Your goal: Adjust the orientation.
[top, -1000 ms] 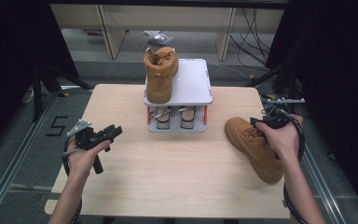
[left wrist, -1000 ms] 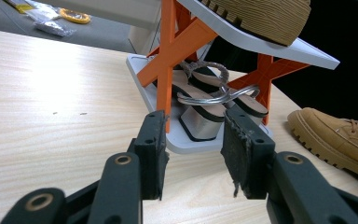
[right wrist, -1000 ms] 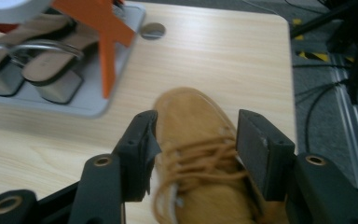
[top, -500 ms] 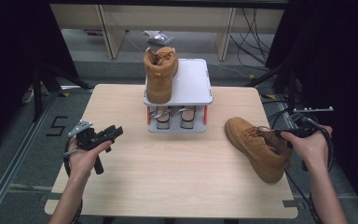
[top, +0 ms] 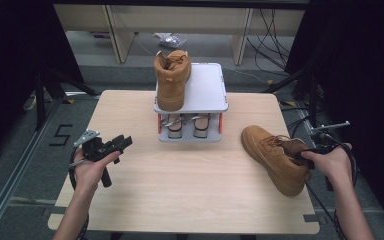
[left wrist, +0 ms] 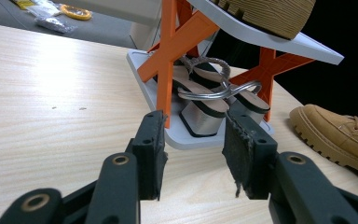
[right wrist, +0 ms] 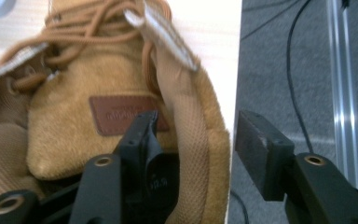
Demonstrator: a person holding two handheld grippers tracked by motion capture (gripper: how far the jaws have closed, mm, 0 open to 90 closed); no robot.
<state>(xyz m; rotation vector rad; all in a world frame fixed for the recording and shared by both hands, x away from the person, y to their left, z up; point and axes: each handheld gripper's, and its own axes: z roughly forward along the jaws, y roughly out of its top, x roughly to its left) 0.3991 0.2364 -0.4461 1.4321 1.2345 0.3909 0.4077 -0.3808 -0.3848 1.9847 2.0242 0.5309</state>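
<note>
Setting: a pale wooden table (top: pixel 180 200) stands in a dark room, with cables and grey floor behind it.
Left hand-held gripper (top: pixel 111 146): near the table's front left, held level and pointed at the rack; its jaws stand apart with nothing between them, released and idle. They have just been opening a little further.
Right hand-held gripper (right wrist: pixel 193 135): at the table's right edge, one jaw inside the boot's opening and the other outside, with the padded heel collar between them. The jaws have just been closing, but a gap shows at the outer pad, so the grip is not yet made.
Boot on the table (top: pixel 275 157): lies at the right, heel toward the right hand, toe pointing inward.
Rack (top: pixel 207 95): a small white two-level stand with orange legs at the far middle; sandals (top: pixel 187 126) sit on the lower level.
Second boot (top: pixel 171 79): upright on the left half of the top shelf.
Progress: probably half done; one boot is shelved, the other has yet to be gripped, lifted and set beside it.
Change: a second ago the right hand was above the boot's ankle; it has moved out to the heel end, while the left hand has stayed put.
</note>
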